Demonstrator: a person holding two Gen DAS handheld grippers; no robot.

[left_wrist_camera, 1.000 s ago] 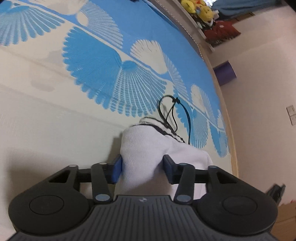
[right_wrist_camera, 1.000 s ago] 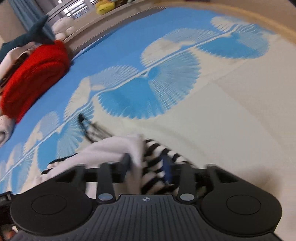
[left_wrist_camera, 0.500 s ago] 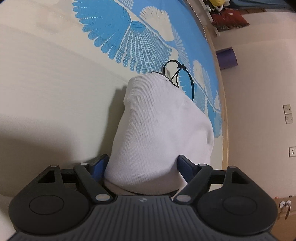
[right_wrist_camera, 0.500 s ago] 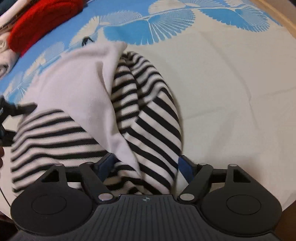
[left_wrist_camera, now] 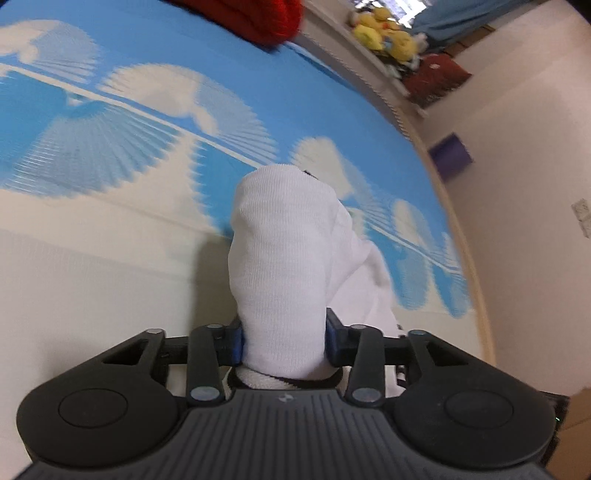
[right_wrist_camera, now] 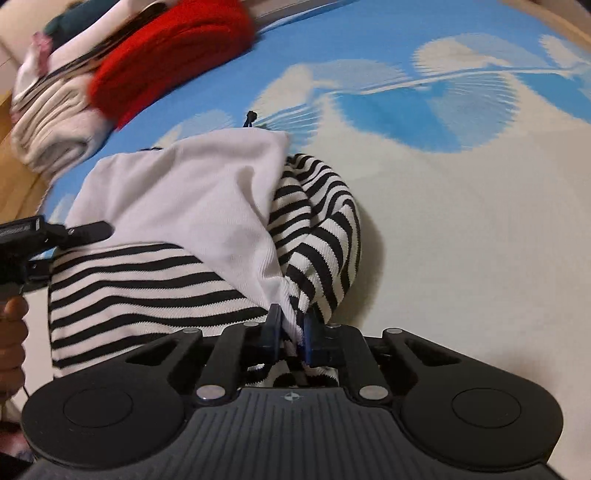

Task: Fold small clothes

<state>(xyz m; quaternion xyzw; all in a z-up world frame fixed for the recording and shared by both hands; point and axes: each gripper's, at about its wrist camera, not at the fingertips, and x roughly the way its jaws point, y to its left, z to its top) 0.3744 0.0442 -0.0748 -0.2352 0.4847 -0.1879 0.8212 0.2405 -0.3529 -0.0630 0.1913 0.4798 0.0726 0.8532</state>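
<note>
A small white garment with black-and-white striped parts (right_wrist_camera: 184, 199) lies bunched on the blue and cream fan-patterned bed cover (right_wrist_camera: 480, 240). In the left wrist view a thick white fold (left_wrist_camera: 280, 258) of it fills my left gripper (left_wrist_camera: 283, 341). The jaws are closing and both blue pads press on the fold. My right gripper (right_wrist_camera: 291, 336) is closing too, with the pads pinching a thin bunch of white and striped fabric at the garment's near edge. The left gripper's finger (right_wrist_camera: 85, 230) shows at the garment's left side, with a person's hand (right_wrist_camera: 11, 332) below it.
A red knit garment (right_wrist_camera: 173, 51) and a pile of folded pale clothes (right_wrist_camera: 55, 110) lie at the far side of the bed. A black cord (right_wrist_camera: 251, 116) lies just beyond the garment. Plush toys (left_wrist_camera: 384, 33) sit on a ledge, with a purple object (left_wrist_camera: 450, 157) by the wall.
Both grippers spread wide over the garment, then drew in on it. The right went from wide open to a tight pinch. Both views swung up towards the red clothes.
</note>
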